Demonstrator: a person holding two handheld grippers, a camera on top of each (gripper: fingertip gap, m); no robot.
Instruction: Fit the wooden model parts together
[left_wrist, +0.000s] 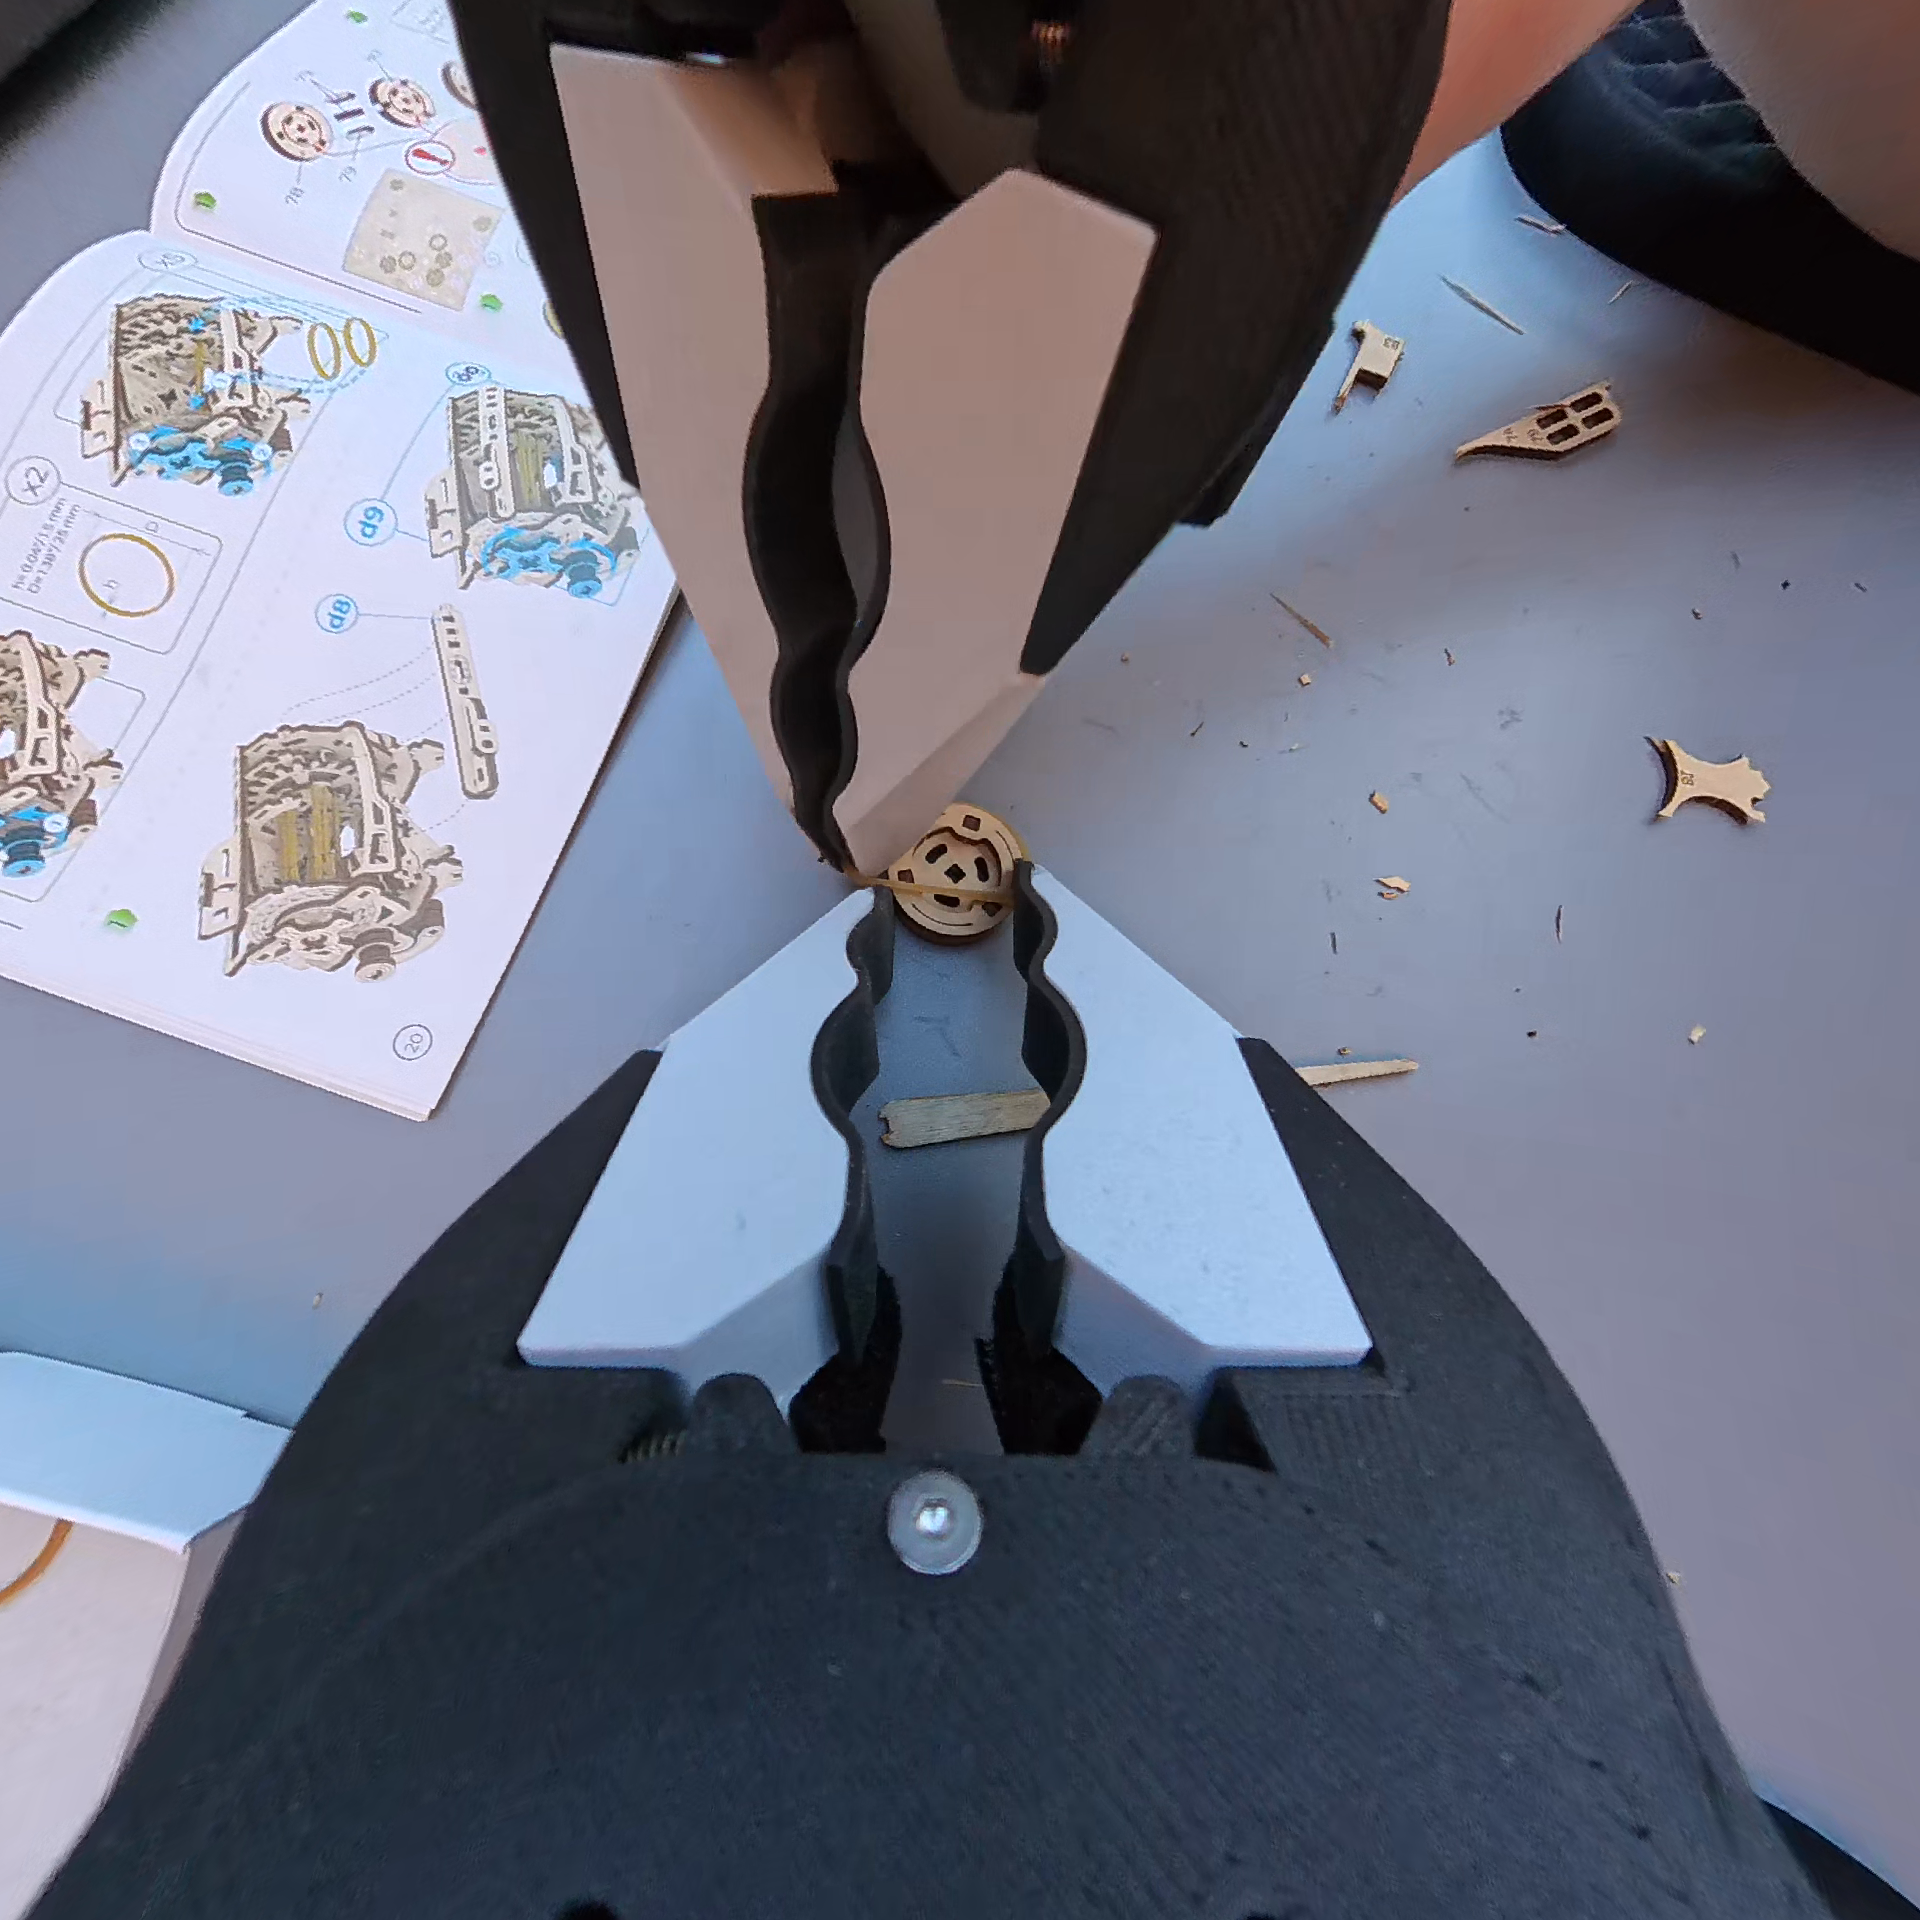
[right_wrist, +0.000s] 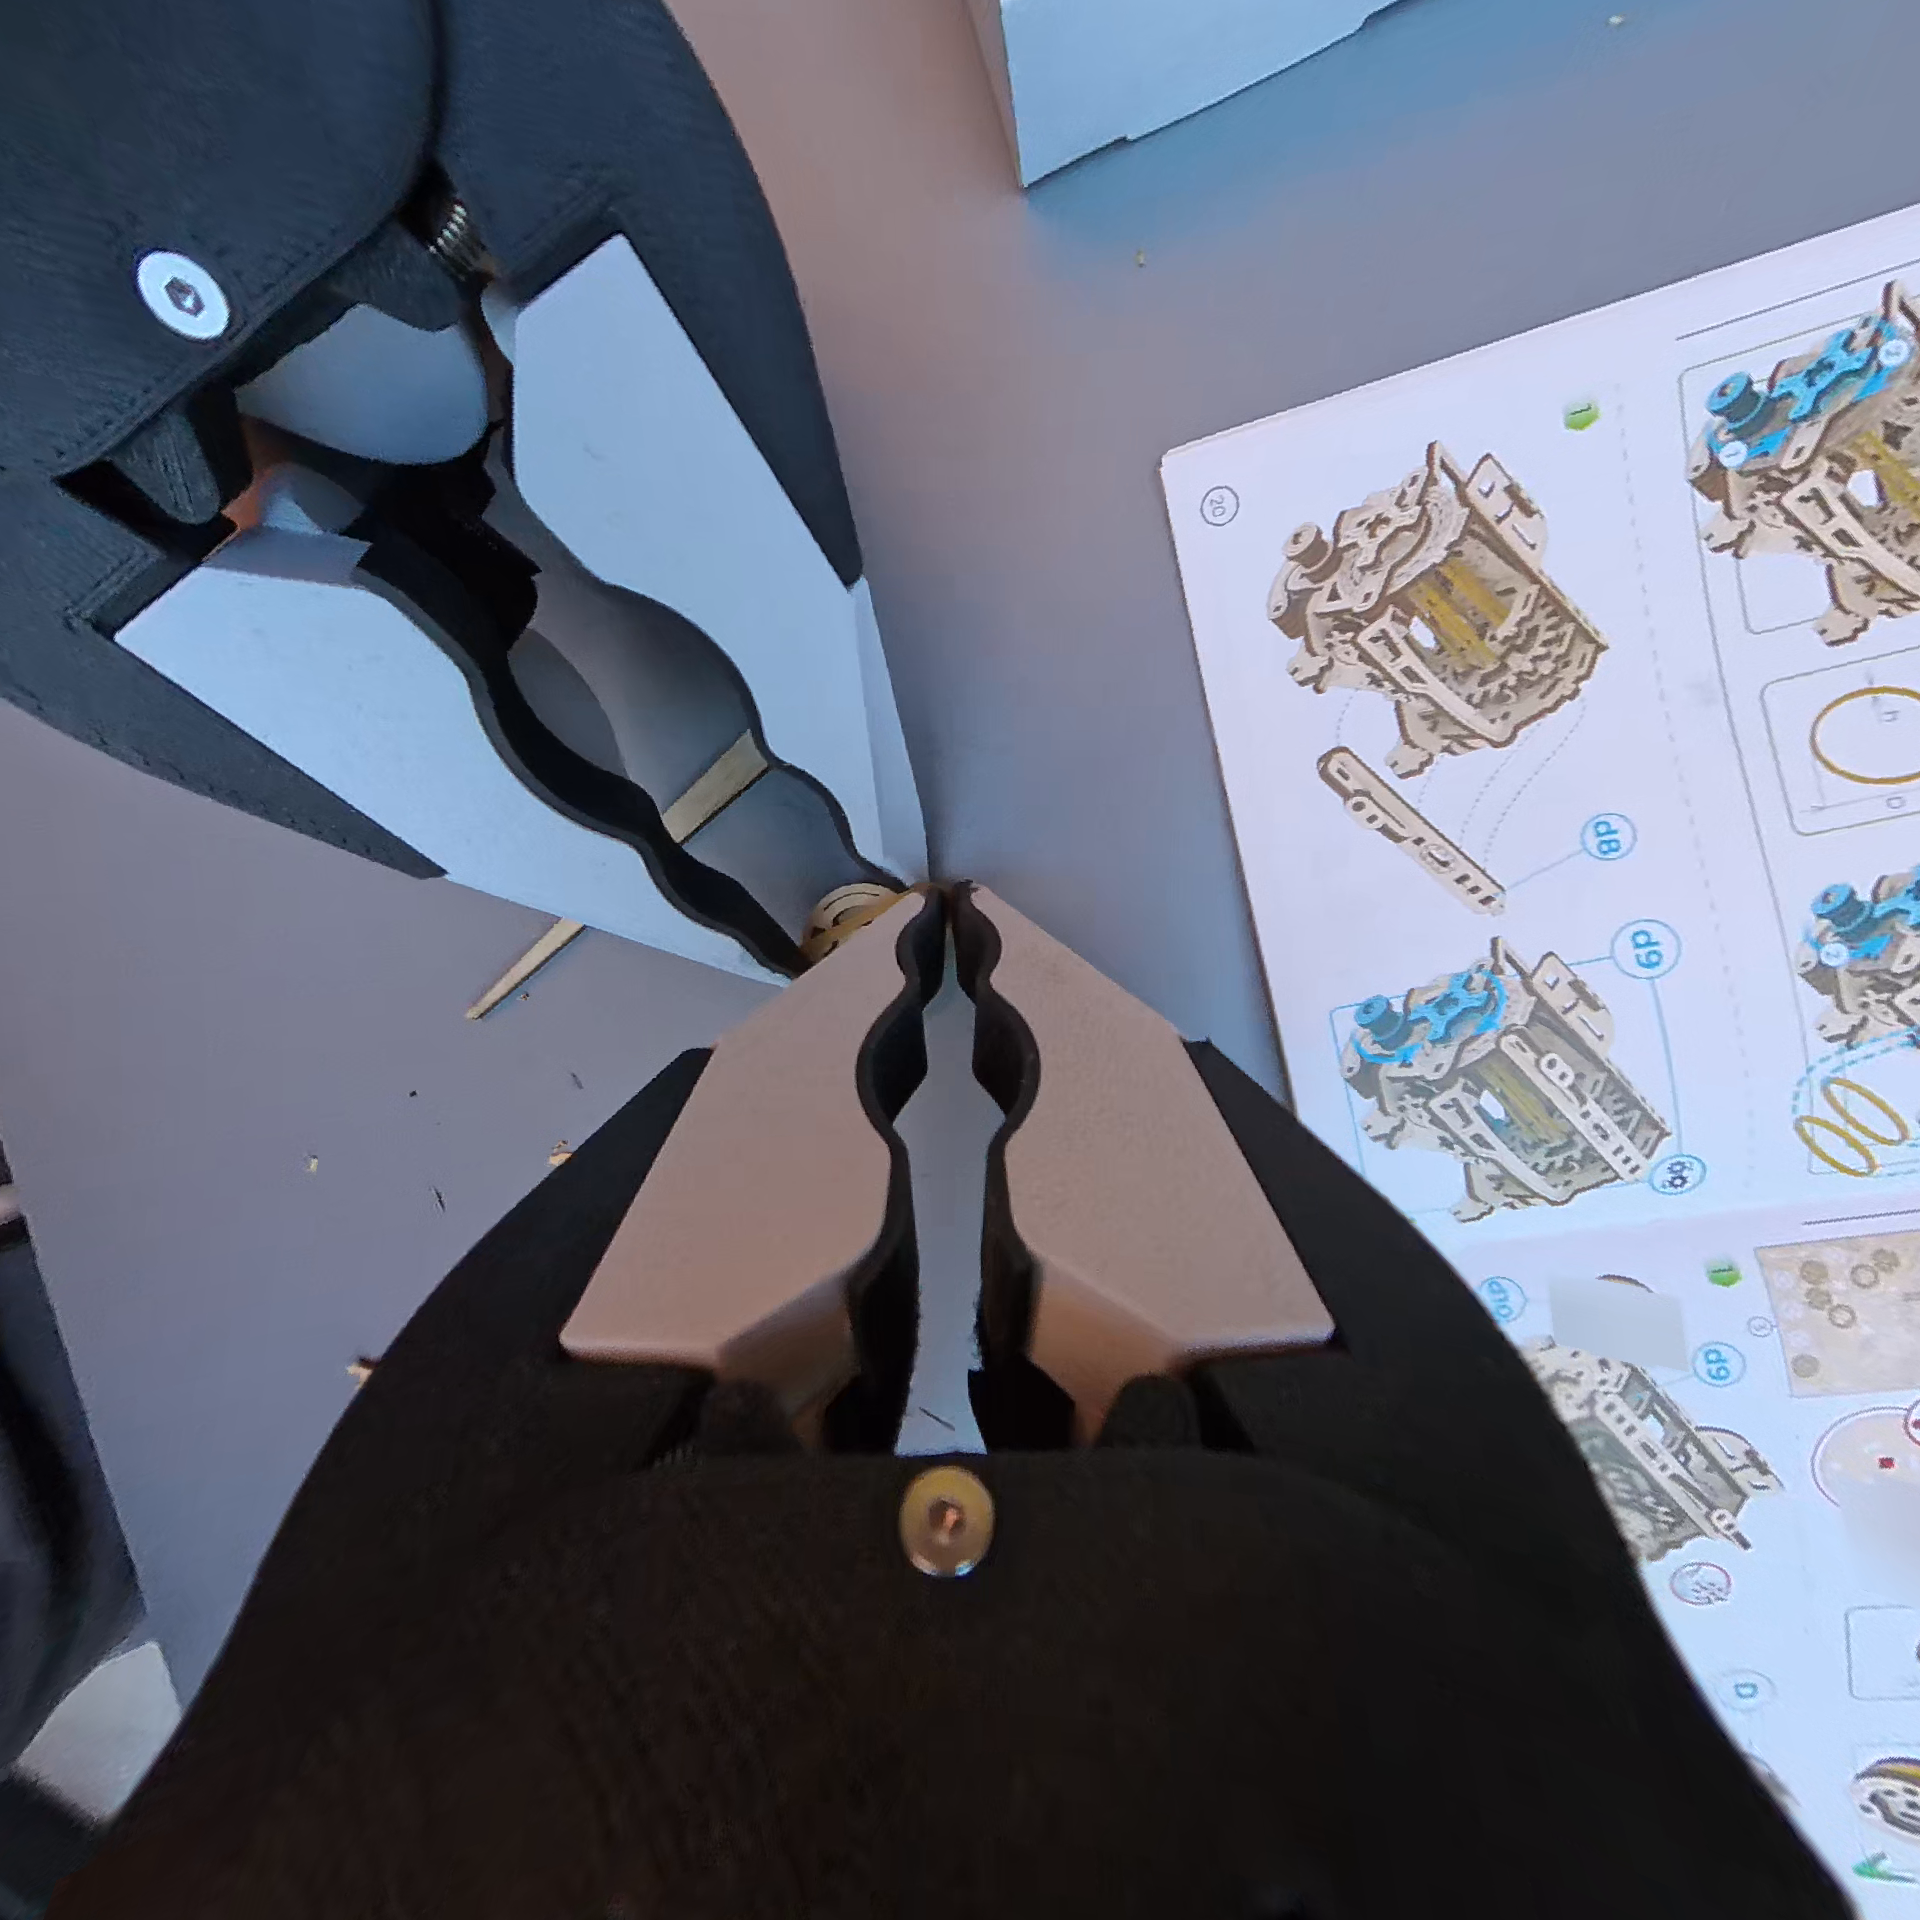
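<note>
In the left wrist view my left gripper (left_wrist: 954, 896) is shut on a small round wooden wheel (left_wrist: 951, 862), held edge to edge between its fingertips just above the grey table. My right gripper (left_wrist: 837, 858) comes down from the top with its jaws shut, pinching a thin yellow rubber band (left_wrist: 914, 886) that runs across the wheel's face. In the right wrist view my right gripper (right_wrist: 948, 898) is shut right next to the wheel (right_wrist: 844, 916), which my left gripper (right_wrist: 831, 930) holds from the upper left. Most of the wheel is hidden there.
An open instruction booklet (left_wrist: 260, 623) lies on the left, and on the right in the right wrist view (right_wrist: 1558, 831). A flat wooden stick (left_wrist: 961, 1117) lies under my left gripper. Loose wooden parts (left_wrist: 1538, 421) (left_wrist: 1709, 784) and splinters lie at right. A white box (left_wrist: 104, 1455) stands at lower left. Left and right tips are no more than a few centimetres apart. The flat wooden stick (left_wrist: 961, 1117) is about 4 centimetres from my left fingertips. The right camera catches it too, in the right wrist view (right_wrist: 743, 755).
</note>
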